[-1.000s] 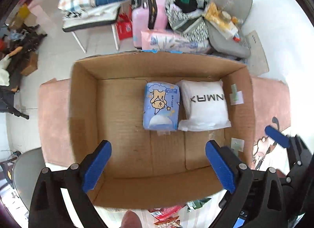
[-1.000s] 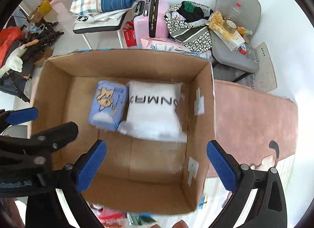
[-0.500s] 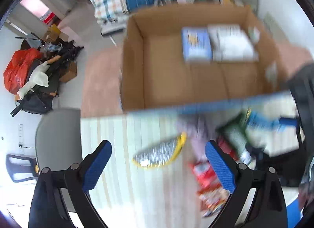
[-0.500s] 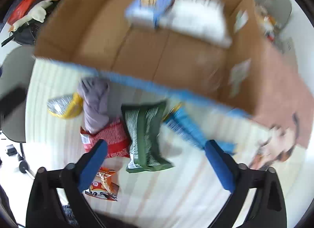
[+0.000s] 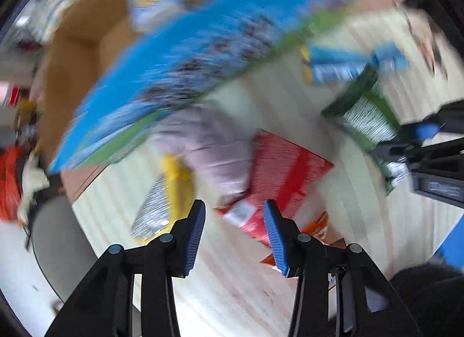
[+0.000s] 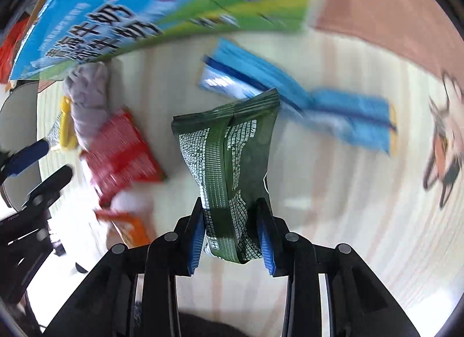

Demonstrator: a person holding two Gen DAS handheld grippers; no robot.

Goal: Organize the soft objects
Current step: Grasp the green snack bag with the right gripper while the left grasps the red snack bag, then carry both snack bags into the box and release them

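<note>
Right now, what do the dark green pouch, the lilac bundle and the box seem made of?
Dark green printed pouch in the right hand-held gripper: thin plastic film, matte, judging by its back seam and crinkles. Lilac bundle: likely soft fabric, given its folds. Big box: brown cardboard inside, blue glossy print outside; blur limits detail.

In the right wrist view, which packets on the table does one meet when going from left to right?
Yellow packet → red packet → green packet, held in the right gripper → blue packet.
</note>
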